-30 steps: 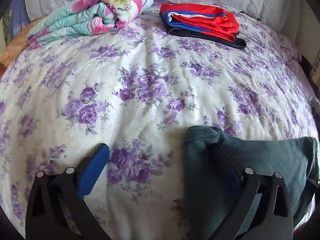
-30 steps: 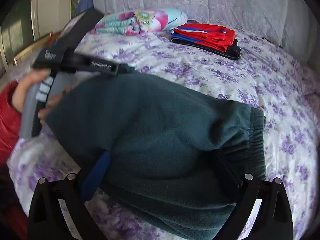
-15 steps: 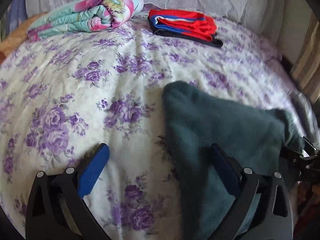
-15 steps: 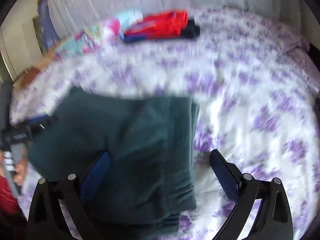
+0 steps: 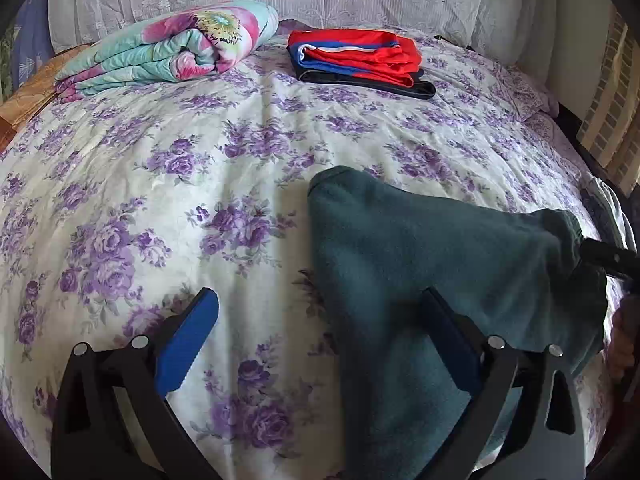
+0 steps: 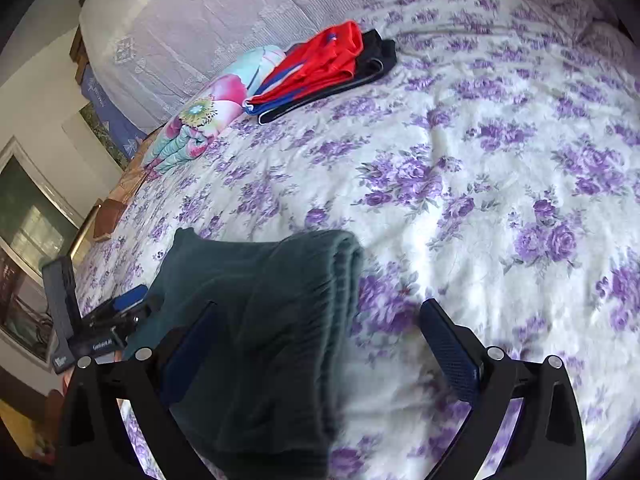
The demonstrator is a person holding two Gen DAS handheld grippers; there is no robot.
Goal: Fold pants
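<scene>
Pants [image 5: 420,256] lie folded on the floral bedspread [image 5: 200,168].

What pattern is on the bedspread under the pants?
Purple roses on white bedspread; clearest in the left wrist view.

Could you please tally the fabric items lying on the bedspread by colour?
Dark green pants: 1
Red and blue folded garment: 1
Black folded garment: 1
Multicoloured floral quilt: 1
Total: 4
</scene>
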